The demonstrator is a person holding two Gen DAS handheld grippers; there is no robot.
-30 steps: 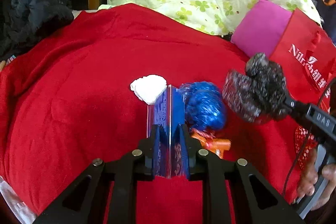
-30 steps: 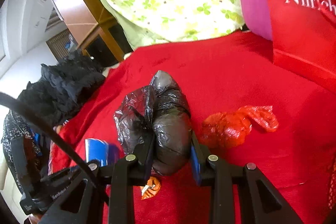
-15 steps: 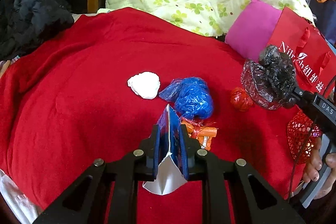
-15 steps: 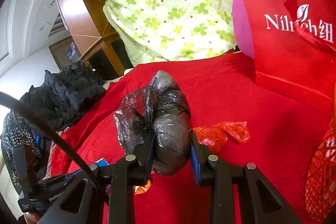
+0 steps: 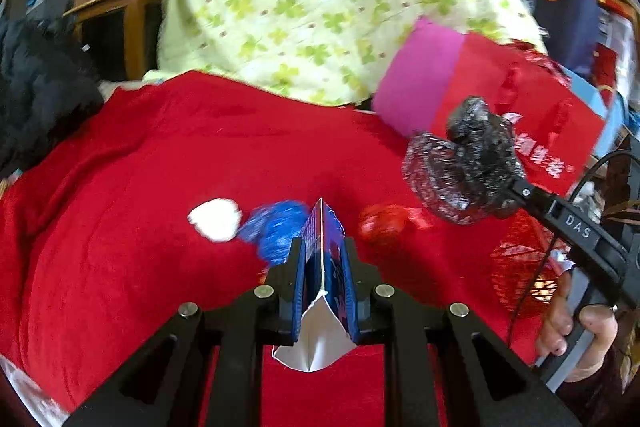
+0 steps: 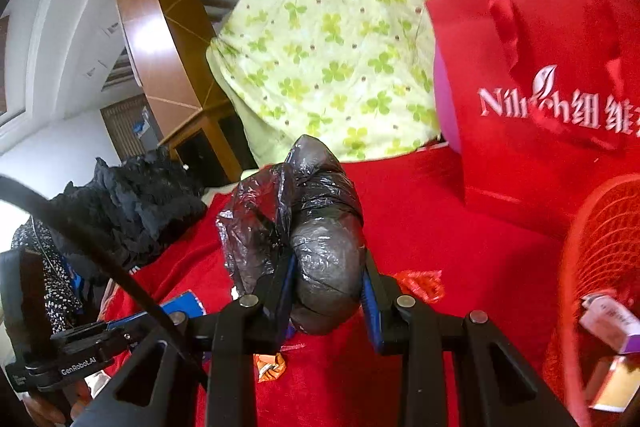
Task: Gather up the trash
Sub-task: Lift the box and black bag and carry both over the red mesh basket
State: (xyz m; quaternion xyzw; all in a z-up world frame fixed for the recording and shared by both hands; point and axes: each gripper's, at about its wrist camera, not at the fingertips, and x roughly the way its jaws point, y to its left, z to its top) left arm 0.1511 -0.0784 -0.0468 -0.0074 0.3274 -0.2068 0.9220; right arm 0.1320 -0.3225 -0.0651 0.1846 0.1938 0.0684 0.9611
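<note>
Basket [image 6: 592, 247] of red mesh lies at right, nearer the right gripper [image 6: 326, 287], whose fingers clamp a black plastic wad [image 6: 320, 227]. Left gripper [image 5: 322, 267] fingers clamp a blue carton [image 5: 324, 251] upright, farther left above the red bed cover [image 5: 140, 187].

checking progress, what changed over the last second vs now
Both grippers lifted off the red blanket and swung right toward the red mesh basket, now large in the right view. Left gripper stays shut on the blue carton, right gripper on the black bag wad. White wad, blue wrapper unmoved.
</note>
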